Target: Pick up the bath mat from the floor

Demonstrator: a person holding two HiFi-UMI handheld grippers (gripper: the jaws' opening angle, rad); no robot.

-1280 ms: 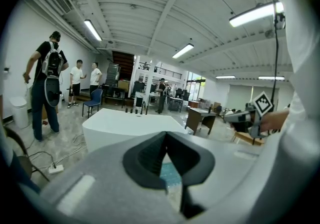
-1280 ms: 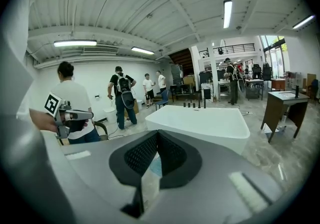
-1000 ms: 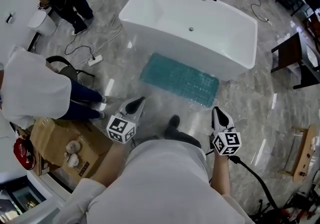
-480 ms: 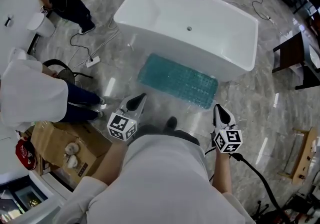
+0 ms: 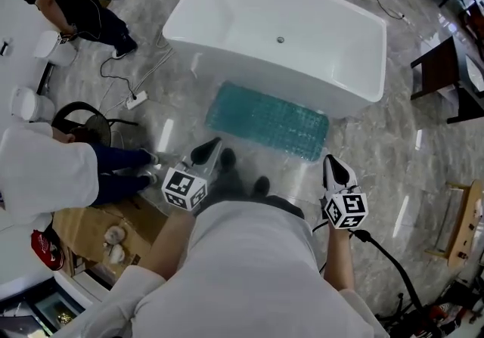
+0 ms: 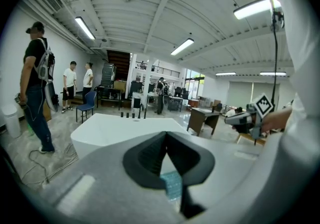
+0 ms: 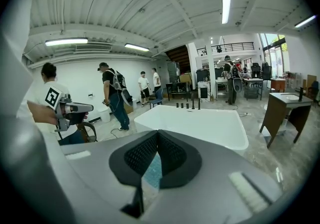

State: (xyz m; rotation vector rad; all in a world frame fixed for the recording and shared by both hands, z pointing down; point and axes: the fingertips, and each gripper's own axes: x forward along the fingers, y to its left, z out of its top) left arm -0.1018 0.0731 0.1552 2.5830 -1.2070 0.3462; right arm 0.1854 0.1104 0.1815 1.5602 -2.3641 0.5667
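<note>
A teal bath mat (image 5: 270, 119) lies flat on the grey marble floor, along the near side of the white bathtub (image 5: 227, 19). My left gripper (image 5: 211, 147) is held waist-high at the left, short of the mat's near left corner, shut and empty. My right gripper (image 5: 332, 165) hangs short of the mat's near right corner, also shut with nothing in it. In the left gripper view the left gripper (image 6: 166, 136) shows its tips touching, a strip of the mat (image 6: 172, 184) visible below them. In the right gripper view the right gripper (image 7: 158, 133) looks the same, over the mat (image 7: 152, 170).
A crouching person in white (image 5: 45, 174) is at the left beside a cardboard box (image 5: 102, 231). A person in black (image 5: 72, 0) stands at the far left, near a cable and power strip (image 5: 136, 100). Dark wooden furniture (image 5: 446, 79) stands to the right; a cable (image 5: 386, 268) trails from my right gripper.
The view has shifted slightly toward the tub, and the mat sits a little lower-left. The person in black has moved up and left. Both grippers stay shut at about the same places.
</note>
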